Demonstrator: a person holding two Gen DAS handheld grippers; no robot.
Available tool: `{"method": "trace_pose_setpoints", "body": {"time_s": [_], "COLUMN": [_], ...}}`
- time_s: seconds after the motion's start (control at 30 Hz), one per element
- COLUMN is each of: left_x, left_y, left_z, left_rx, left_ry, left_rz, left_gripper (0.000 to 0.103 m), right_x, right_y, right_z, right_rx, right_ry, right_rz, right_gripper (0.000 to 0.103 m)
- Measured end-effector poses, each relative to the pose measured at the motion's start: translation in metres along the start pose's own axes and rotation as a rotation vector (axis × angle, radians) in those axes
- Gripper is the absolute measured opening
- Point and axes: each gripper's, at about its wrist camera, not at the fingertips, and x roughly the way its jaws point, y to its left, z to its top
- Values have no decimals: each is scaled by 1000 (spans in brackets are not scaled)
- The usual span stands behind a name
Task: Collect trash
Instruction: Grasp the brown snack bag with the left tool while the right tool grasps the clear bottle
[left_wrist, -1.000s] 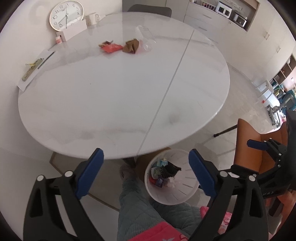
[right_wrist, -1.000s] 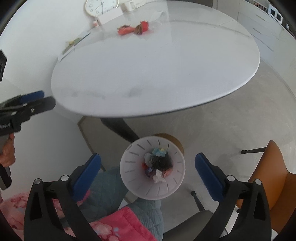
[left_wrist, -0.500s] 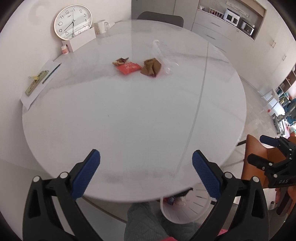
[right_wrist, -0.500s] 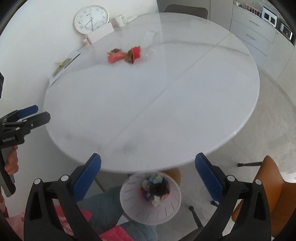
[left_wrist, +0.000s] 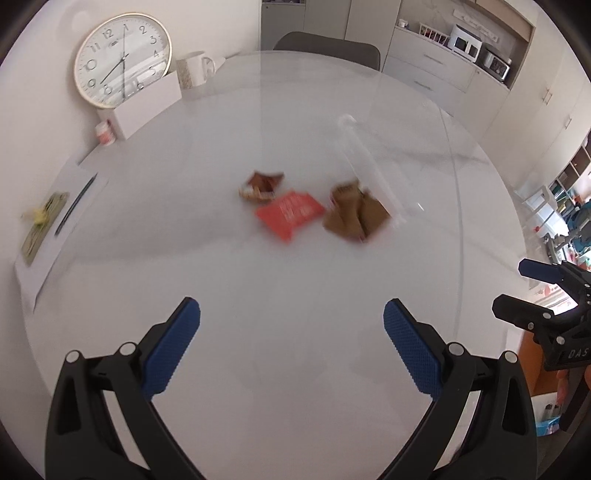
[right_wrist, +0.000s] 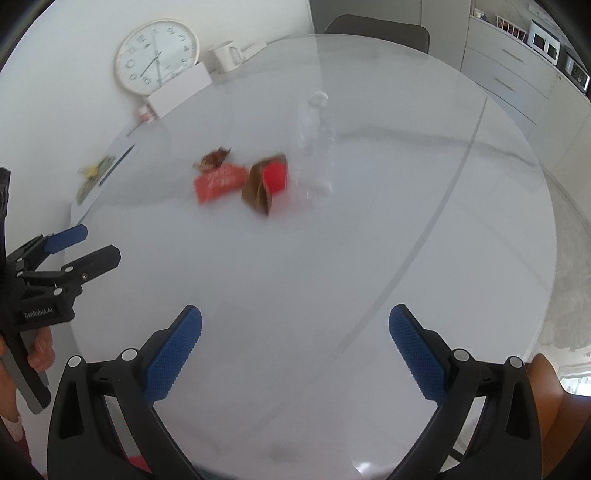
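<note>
A flat red wrapper (left_wrist: 290, 214), a crumpled brown paper bag (left_wrist: 354, 214), a small brown wrapper (left_wrist: 260, 186) and a clear plastic bottle (left_wrist: 365, 170) are seen near the middle of the glossy round white worktop (left_wrist: 295, 295). A round clock (left_wrist: 122, 59) and a white mug (left_wrist: 194, 68) are stood at its far left edge. The left tool (left_wrist: 291, 343) and right tool (right_wrist: 295, 347) are held wide open and empty over the near edge, nothing lying between them and the trash.

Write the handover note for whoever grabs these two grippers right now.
Left gripper: open, empty, above the near part of the round table.
Right gripper: open, empty, alongside it.
Trash on the table's far half: red wrapper, small brown wrapper behind it, crumpled brown paper, clear plastic bottle lying down.
Done: no bin in view now, so cannot tell.
Left: pick up all four pieces; none is touched yet.
</note>
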Motion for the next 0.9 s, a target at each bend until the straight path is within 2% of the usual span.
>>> {"method": "trace_pose_setpoints", "body": {"time_s": [0.23,0.47,0.6,0.7,0.77,0.87,0.9], "left_x": [67,129,156,169,174,180,183], "left_y": [29,35,38,40,39,40,41], "left_z": [61,104,117,120,120,120,121], "left_rx": [-4,33,36,36,48,49,47], "left_ry": [15,51,89,113,121,139,147], "left_rz": [-25,-36,-55,-53,-54,-53,-54], "left_gripper": [95,94,84,83,78,67,60], "right_x": [60,119,146,161,168,177,178], "right_y": [0,-18,-27,-29,-30,-30,-31], "right_z": [80,138,159,169,172,174,175], "right_rx": [28,71,93,86,81,80,80], "right_ry": [-7,18,42,61,72,89,96], "right_rz": [-24,-84,-107,-124,-136,-148,-151], "right_gripper": [101,101,101,101,101,101,101]}}
